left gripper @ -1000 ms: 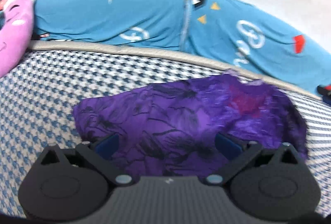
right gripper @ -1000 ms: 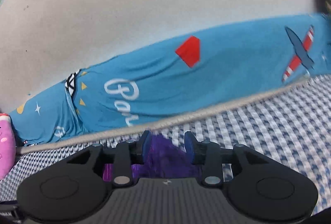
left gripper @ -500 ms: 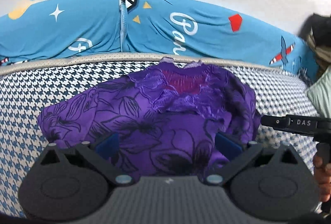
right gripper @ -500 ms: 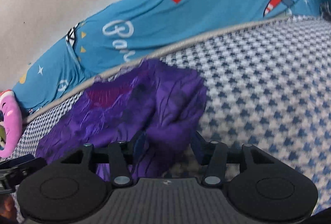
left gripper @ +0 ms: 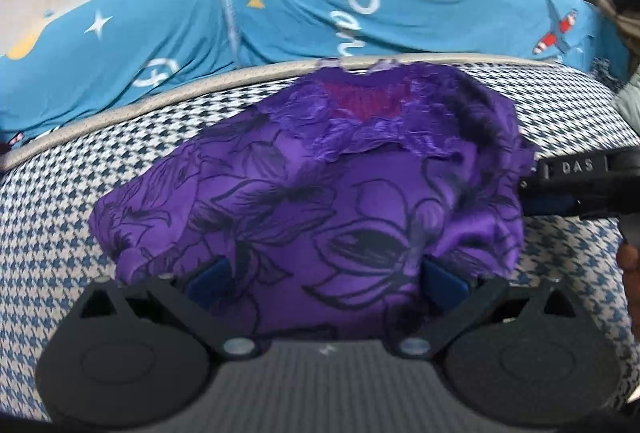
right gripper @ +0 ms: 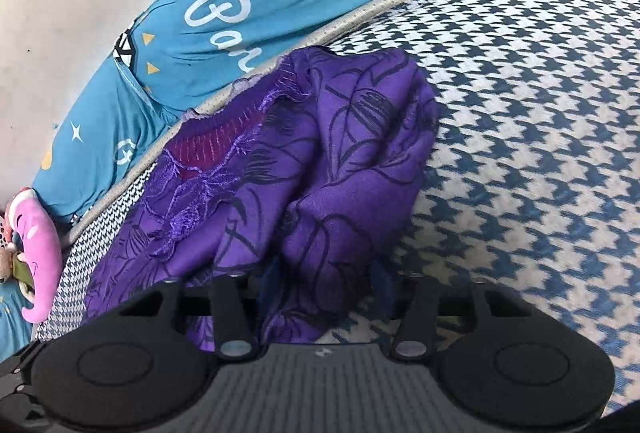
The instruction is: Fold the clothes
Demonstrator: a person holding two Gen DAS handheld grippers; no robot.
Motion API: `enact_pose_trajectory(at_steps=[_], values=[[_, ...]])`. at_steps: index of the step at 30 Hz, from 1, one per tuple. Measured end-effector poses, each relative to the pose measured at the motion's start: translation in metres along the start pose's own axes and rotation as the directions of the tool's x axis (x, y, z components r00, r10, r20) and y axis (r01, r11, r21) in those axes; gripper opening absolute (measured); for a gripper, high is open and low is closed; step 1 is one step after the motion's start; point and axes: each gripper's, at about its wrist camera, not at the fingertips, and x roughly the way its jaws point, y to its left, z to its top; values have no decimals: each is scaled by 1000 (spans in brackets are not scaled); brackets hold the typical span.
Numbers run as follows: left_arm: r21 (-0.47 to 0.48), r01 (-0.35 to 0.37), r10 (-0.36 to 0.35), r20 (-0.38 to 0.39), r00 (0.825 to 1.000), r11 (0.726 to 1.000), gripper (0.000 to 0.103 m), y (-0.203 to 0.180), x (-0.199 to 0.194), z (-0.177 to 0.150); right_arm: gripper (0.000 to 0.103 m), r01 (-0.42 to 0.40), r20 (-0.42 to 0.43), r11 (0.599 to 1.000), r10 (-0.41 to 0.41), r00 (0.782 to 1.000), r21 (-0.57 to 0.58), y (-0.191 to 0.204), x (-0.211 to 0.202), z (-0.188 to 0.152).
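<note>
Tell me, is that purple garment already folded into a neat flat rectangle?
No, the purple garment lies bunched and rumpled on the houndstooth surface, with loose folds.

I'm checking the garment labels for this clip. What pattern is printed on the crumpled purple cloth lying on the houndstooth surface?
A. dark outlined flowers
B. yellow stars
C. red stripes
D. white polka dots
A: the crumpled purple cloth carries dark line-drawn blossoms and leaves across its folds, with a lace-trimmed edge near the top, as it lies on the blue-and-white houndstooth surface; the right wrist view shows the same print.
</note>
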Motion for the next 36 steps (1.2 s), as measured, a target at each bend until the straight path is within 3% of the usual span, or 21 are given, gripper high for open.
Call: enact_pose_trajectory(at_steps=[2,3,8,11,15,18,24,29,36], values=[[-39,-10,10,2,1000,999,102,6,1,2,19,-3,26,1000,3,1000,-16,4,2,1],[-56,-17,18,5,1000,998,100,8,1,3,15,-2,45,1000,3,999,-29,7,0,1],[-111,-79,87,68,994,991,97,15,-6,10,12,-34,207,997,46,977,-63,18,-26,9],[-144,-147,167,132,977,979,96,18,-13,16,11,-7,348,996,37,937,-87,24,-51,15],[-212,-188,223,157,962,959,97,25,-16,28,11,76,509,996,-40,860,-50,23,-80,25],[-250,-204,238,113,965,946,98,32,-6,33,12,169,526,986,-139,839,-10,18,-82,31],[-260,-219,246,73,967,940,103,34,7,34,16,205,501,979,-183,846,11,6,-86,35],[-293,-158,200,121,972,943,103,34,-7,34,17,141,410,989,-109,906,-49,1,-87,29],[-253,-125,170,167,971,959,103,23,-23,29,22,121,307,987,-85,948,-102,9,-88,9]])
